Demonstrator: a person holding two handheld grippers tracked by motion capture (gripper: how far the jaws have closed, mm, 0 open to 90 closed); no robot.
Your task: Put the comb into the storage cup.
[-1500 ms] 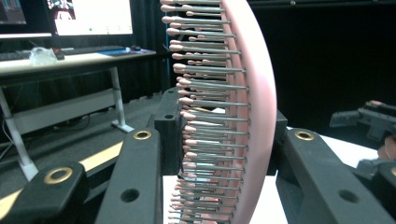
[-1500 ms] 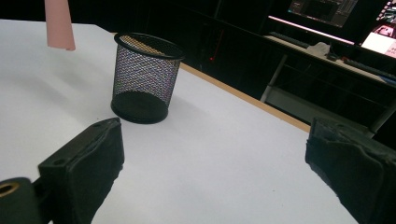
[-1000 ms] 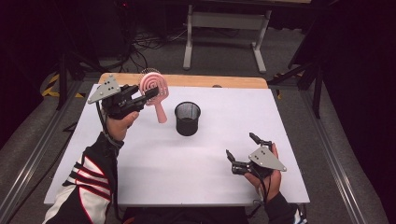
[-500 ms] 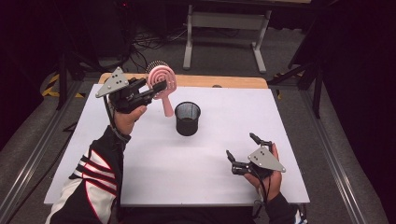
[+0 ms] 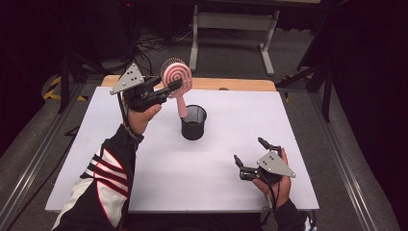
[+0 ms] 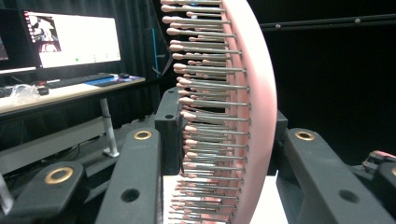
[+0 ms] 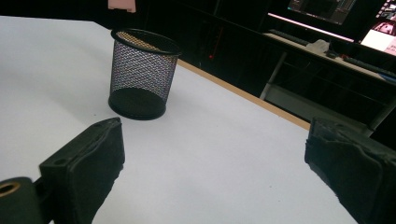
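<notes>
1. The left claw (image 5: 174,86) is held raised at the far left, its jaws clamped and pointed toward the right.
2. The left forearm is stretched forward in a striped sleeve.
3. The right claw (image 5: 250,156) is kept low at the near right, jaws spread wide, gripped in the right hand (image 5: 274,179).
</notes>
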